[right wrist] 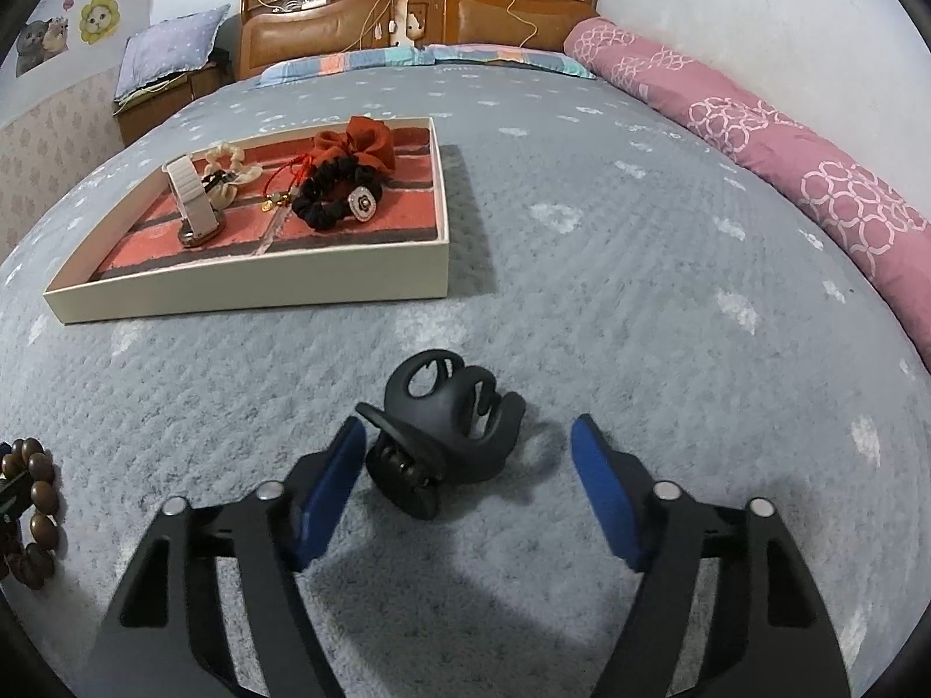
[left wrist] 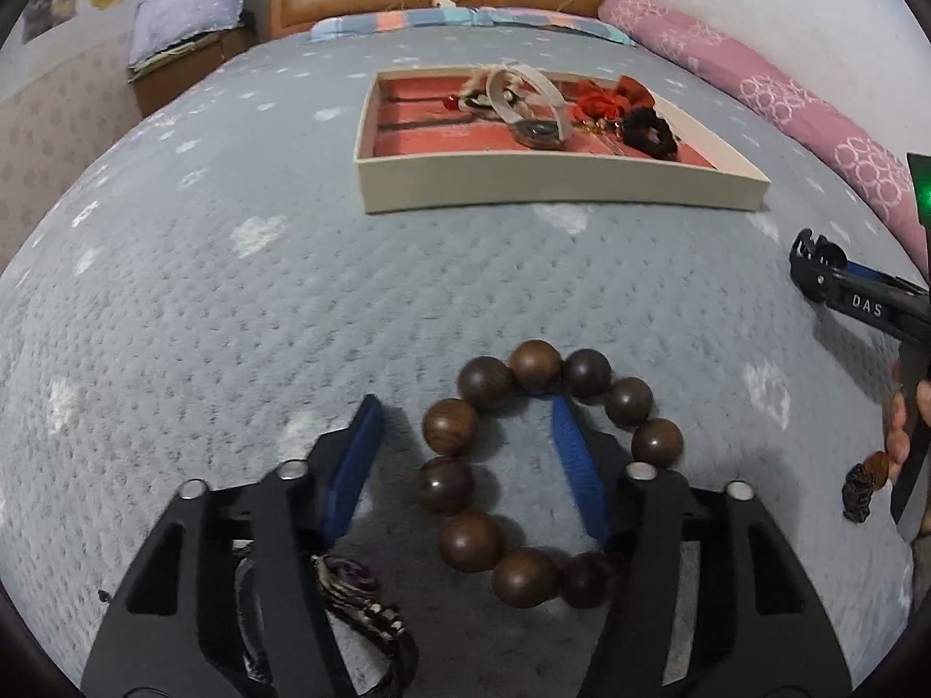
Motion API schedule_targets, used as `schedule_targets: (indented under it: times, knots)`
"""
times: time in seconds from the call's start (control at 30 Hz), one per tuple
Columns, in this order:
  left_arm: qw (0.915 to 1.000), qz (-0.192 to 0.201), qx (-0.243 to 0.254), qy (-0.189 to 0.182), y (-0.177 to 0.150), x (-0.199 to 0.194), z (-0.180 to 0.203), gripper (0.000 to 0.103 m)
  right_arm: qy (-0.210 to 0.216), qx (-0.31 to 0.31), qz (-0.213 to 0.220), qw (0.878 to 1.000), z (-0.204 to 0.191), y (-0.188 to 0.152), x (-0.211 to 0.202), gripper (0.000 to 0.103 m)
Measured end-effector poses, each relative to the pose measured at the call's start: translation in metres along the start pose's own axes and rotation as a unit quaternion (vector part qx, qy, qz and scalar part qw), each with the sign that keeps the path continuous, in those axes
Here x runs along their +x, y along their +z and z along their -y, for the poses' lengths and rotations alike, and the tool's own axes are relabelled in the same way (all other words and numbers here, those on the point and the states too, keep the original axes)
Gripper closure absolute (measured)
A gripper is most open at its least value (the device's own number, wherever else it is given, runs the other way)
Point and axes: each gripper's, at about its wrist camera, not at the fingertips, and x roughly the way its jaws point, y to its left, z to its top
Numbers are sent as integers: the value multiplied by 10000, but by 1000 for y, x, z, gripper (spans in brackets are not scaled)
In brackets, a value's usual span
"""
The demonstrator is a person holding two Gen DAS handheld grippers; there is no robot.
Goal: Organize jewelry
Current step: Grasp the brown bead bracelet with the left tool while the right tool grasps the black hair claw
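Observation:
A bracelet of large brown wooden beads [left wrist: 465,541] lies on the grey bedspread. My left gripper [left wrist: 465,424] is open over it, with its right finger inside the ring and its left finger outside. The bracelet also shows at the left edge of the right wrist view [right wrist: 41,494]. A black hair claw clip [right wrist: 436,436] lies between the open fingers of my right gripper [right wrist: 468,442], close to the left pad. The cream jewelry tray [left wrist: 553,186] with a red liner sits farther up the bed, also in the right wrist view [right wrist: 262,285].
The tray holds a white-strap watch [right wrist: 192,203], a black scrunchie [right wrist: 331,198], a red scrunchie [right wrist: 355,145] and a cream scrunchie [right wrist: 230,171]. A patterned band [left wrist: 355,593] lies under my left gripper. A pink bolster [right wrist: 756,134] lines the right side; the headboard [right wrist: 407,6] is behind.

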Motion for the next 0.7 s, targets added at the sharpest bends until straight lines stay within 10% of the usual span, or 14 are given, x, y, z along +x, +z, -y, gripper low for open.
schedule_targets:
  times: [0.7]
  knots:
    - [9996, 93, -254, -126, 1, -2, -11, 76, 7, 6, 22, 10000, -1, -2, 0, 56]
